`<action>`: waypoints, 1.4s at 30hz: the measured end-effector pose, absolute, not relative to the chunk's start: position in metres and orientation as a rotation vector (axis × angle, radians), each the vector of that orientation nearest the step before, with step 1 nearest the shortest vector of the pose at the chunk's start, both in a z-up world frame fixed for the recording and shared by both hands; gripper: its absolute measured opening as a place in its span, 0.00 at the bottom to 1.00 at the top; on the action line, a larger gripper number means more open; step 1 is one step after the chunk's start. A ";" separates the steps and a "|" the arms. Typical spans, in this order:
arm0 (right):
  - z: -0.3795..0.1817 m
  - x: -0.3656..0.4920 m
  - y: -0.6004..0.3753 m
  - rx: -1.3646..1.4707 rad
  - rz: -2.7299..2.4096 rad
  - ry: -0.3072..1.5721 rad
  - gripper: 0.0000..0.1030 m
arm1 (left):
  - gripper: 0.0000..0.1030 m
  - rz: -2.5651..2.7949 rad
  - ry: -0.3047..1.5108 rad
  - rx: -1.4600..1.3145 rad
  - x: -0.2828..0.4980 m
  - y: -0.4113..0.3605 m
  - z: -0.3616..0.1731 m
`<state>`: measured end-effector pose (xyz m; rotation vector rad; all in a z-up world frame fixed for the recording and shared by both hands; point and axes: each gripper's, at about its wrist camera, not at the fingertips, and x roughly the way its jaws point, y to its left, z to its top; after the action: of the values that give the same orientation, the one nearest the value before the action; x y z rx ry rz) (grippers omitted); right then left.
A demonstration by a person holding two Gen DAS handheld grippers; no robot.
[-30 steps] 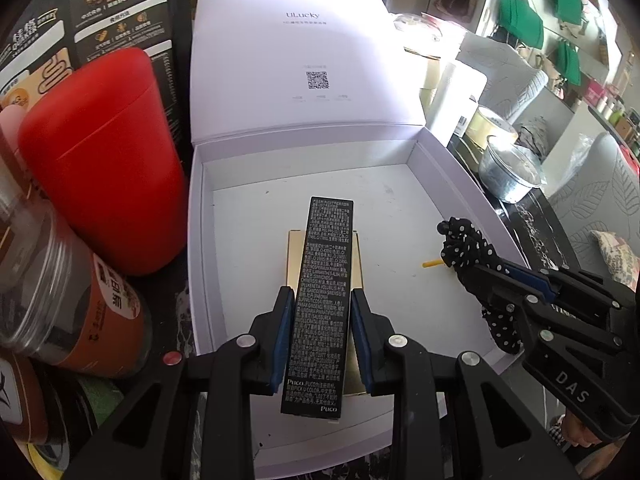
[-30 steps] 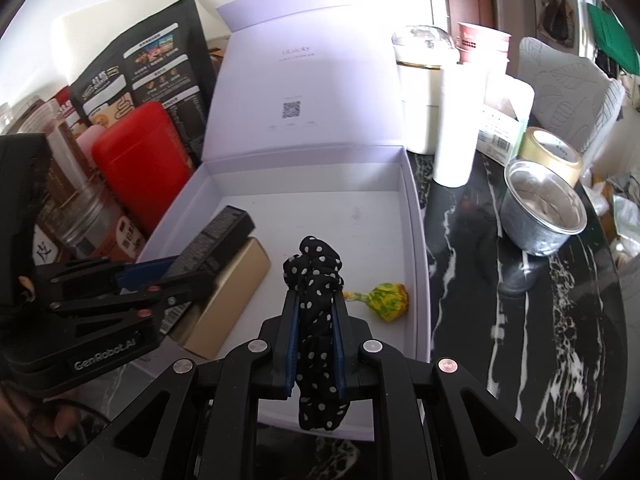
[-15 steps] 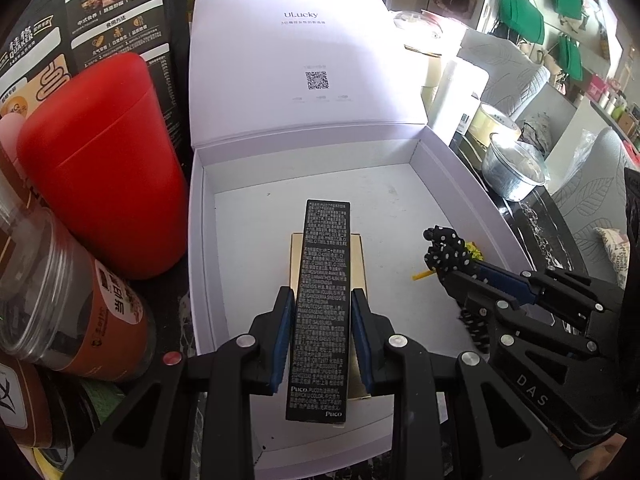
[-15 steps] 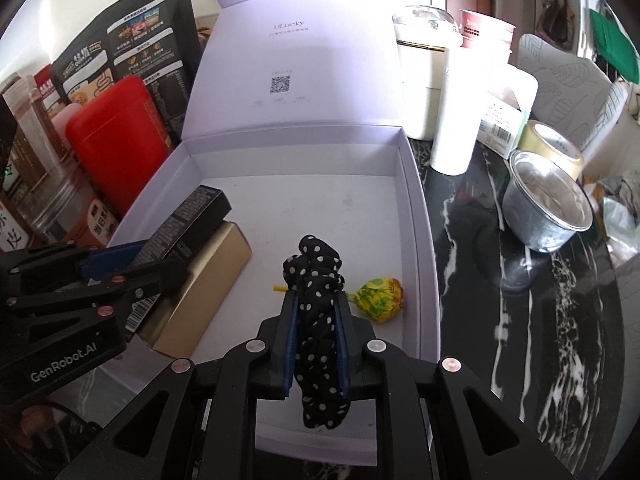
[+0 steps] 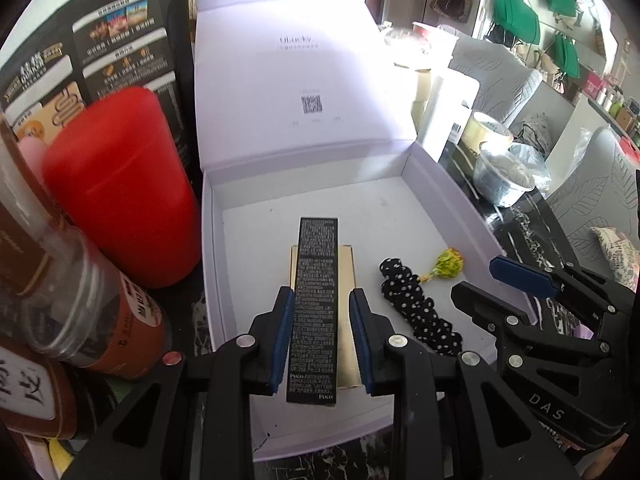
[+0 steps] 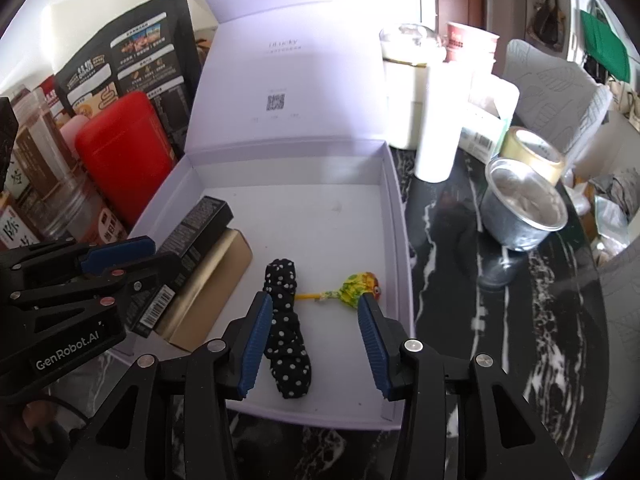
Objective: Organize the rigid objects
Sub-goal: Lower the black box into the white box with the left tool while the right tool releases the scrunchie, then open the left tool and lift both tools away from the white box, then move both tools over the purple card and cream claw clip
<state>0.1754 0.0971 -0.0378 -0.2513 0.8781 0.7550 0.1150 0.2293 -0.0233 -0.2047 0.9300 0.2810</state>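
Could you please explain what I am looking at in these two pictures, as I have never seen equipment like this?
There is no robot: a person holds a two-fingered gripper in each hand, with a camera on each looking along its fingers. One picture comes from the left gripper, the other from the right gripper. Both hover over an open white box on a dark marble table. The left fingers sit either side of a black carton lying on a gold box, slightly apart. The right fingers are open; a polka-dot scrunchie and a lollipop lie in the box.
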 end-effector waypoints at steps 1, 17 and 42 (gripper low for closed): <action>-0.035 0.174 0.095 -0.249 0.753 0.873 0.44 | 0.27 0.284 0.925 -0.202 0.114 0.228 -0.020; 0.013 0.141 0.060 -0.231 0.708 0.775 0.49 | 0.27 0.295 0.821 -0.153 0.084 0.205 0.032; 0.036 0.072 -0.040 -0.141 0.580 0.696 0.49 | 1.00 0.262 0.730 -0.023 0.026 0.138 0.059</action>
<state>0.0724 -0.0399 0.0361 -0.1409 0.6962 0.5798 0.0259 0.1382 0.0590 -0.0228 0.7302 0.2619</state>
